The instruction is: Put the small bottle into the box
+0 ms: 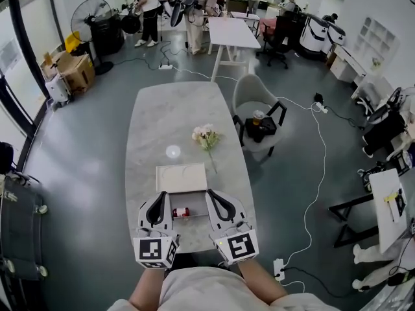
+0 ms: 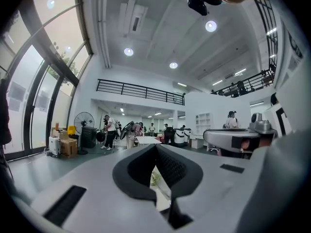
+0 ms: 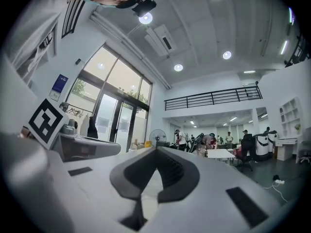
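Note:
In the head view a small bottle (image 1: 181,212) with a red label lies on its side on the marble table (image 1: 152,128), just in front of a shallow white box (image 1: 181,177). My left gripper (image 1: 159,195) is to the left of the bottle and my right gripper (image 1: 212,194) to its right, both raised above the table and apart from it. In the left gripper view the left gripper (image 2: 155,148) points level, jaws shut with nothing between them. The right gripper (image 3: 156,150) looks the same in the right gripper view: shut and holding nothing.
Beyond the box stand a small white round object (image 1: 172,151) and a bunch of pale flowers (image 1: 206,137). A grey chair (image 1: 254,99) with a dark side table stands at the table's right. People, desks and a fan (image 1: 91,15) are at the far end of the room.

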`<state>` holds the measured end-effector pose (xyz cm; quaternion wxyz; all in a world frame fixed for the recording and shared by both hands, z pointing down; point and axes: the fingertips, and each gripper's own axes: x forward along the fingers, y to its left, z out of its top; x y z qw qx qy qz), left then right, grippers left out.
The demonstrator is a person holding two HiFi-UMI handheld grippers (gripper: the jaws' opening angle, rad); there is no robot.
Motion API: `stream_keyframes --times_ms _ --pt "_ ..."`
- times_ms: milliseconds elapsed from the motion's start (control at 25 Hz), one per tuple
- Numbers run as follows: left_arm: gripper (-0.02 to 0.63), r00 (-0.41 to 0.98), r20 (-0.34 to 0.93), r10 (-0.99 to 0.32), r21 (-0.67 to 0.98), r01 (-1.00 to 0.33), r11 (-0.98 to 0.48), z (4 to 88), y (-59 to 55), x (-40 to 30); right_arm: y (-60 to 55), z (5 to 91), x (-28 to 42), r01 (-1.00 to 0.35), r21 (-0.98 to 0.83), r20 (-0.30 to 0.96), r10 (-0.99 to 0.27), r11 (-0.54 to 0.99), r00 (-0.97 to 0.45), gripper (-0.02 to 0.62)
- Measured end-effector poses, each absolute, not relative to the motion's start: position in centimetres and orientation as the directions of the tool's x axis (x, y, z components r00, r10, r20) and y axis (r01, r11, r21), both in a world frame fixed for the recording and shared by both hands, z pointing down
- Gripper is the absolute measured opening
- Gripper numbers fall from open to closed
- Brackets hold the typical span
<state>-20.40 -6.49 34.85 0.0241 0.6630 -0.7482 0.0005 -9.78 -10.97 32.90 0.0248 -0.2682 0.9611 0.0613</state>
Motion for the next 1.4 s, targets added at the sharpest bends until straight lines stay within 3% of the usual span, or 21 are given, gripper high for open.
stream_keyframes --times_ms 1400 --pt "0.023 -0.126 0.045 -0.991 0.02 -0.992 0.127 35.9 -5.1 -21.1 -10.4 33.6 -8.8 -0.539 0.049 -0.068 -0.536 0.841 -0.842 0.025"
